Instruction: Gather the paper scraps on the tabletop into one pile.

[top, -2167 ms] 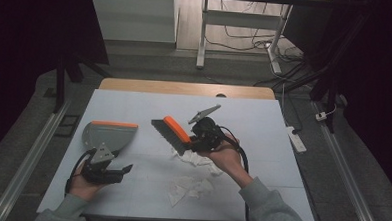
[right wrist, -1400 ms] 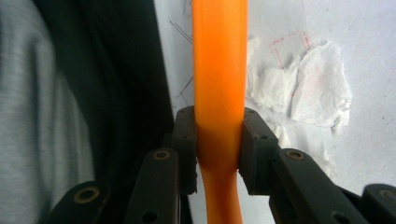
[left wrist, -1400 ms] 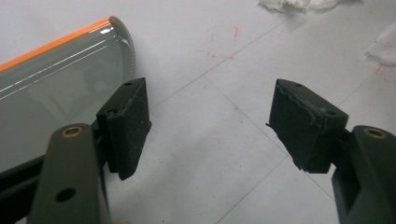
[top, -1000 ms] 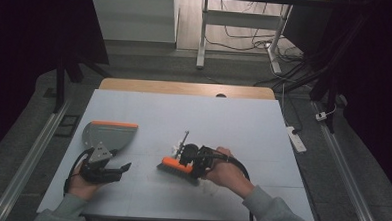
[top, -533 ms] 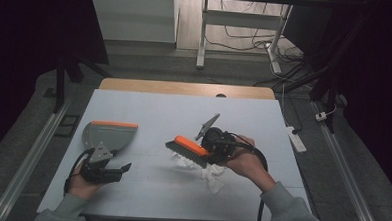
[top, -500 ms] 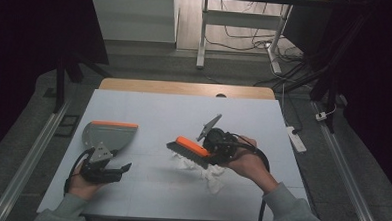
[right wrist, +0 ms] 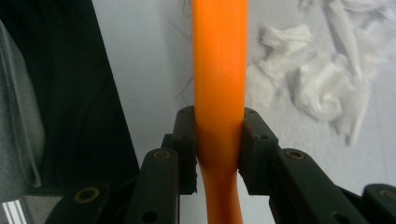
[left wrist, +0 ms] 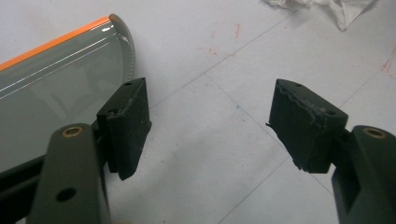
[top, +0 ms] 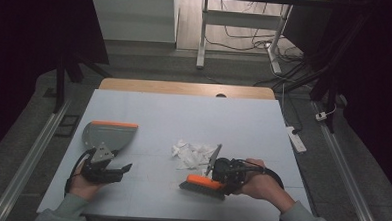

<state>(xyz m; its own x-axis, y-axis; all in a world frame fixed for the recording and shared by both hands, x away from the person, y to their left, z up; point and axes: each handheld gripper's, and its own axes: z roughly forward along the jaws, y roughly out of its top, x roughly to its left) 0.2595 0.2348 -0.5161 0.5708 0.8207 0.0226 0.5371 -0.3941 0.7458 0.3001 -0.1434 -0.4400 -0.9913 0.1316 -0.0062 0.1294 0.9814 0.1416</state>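
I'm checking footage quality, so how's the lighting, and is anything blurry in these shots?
High view: table evenly lit, surroundings dark. Left gripper view: sharp, streaks of glare on the grey dustpan. Right gripper view: orange brush handle close and soft, white paper scraps bright, slightly blurred.

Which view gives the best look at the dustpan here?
The high view: the whole dustpan lies flat at table left, orange edge away from the person, beside the open left gripper. The left gripper view shows one corner of it close up behind the left jaw.
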